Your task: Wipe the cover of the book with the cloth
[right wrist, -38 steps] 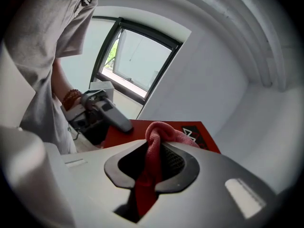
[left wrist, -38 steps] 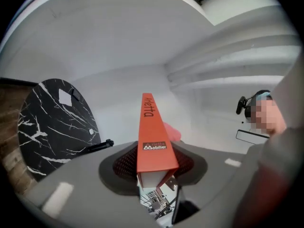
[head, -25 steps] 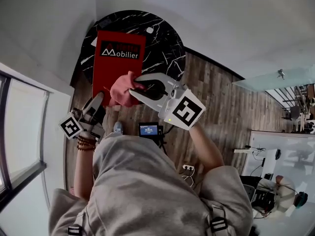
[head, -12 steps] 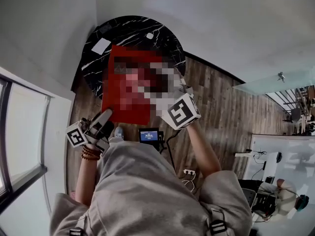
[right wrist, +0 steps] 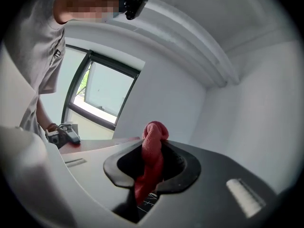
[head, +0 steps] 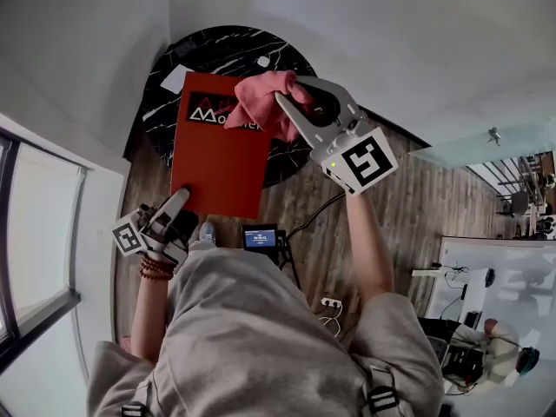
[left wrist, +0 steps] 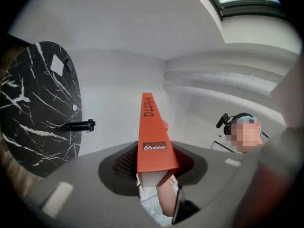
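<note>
A red book [head: 215,159] with white print on its cover is held up over the round black marble table [head: 228,49]. My left gripper [head: 178,200] is shut on its lower edge; in the left gripper view the book [left wrist: 153,136] stands edge-on between the jaws. My right gripper [head: 282,102] is shut on a bunched pink-red cloth [head: 266,101], which lies against the top right of the cover, over part of the print. In the right gripper view the cloth [right wrist: 151,158] sticks up between the jaws, with the book's cover [right wrist: 97,145] just beyond them.
A white card [head: 176,79] and a small white object [head: 263,62] lie on the marble table. A small screen device [head: 261,237] and cables sit on the wooden floor below. White walls stand to the left and behind, with a window at far left.
My right gripper has carried the cloth from the book's lower middle up to its top right corner. The book has tilted and shifted slightly right, with my left gripper still on its lower edge.
</note>
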`<act>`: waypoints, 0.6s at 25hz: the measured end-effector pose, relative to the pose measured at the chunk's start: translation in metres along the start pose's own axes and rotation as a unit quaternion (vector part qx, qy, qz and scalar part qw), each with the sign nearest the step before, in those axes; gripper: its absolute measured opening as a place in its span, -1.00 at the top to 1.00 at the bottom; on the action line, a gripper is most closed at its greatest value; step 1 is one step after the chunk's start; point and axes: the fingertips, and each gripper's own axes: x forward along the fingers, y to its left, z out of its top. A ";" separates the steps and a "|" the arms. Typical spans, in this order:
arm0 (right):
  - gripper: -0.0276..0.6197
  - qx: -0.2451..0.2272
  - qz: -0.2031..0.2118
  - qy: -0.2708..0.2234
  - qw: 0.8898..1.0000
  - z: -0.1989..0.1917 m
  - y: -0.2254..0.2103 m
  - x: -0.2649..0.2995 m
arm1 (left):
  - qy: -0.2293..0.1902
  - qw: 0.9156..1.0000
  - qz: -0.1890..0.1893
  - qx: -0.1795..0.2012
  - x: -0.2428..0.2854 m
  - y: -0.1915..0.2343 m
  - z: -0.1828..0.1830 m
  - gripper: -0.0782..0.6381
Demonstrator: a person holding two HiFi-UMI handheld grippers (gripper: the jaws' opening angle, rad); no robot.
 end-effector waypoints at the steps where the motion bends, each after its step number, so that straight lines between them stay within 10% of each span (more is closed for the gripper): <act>1: 0.65 -0.007 0.002 -0.003 1.000 0.000 -0.004 0.001 | 0.001 1.000 -0.009 0.006 0.001 -0.005 -0.002 0.32; 15: 0.65 0.010 0.072 -0.027 0.997 -0.004 0.125 0.006 | -0.116 0.992 -0.036 0.016 -0.010 -0.020 0.029 0.33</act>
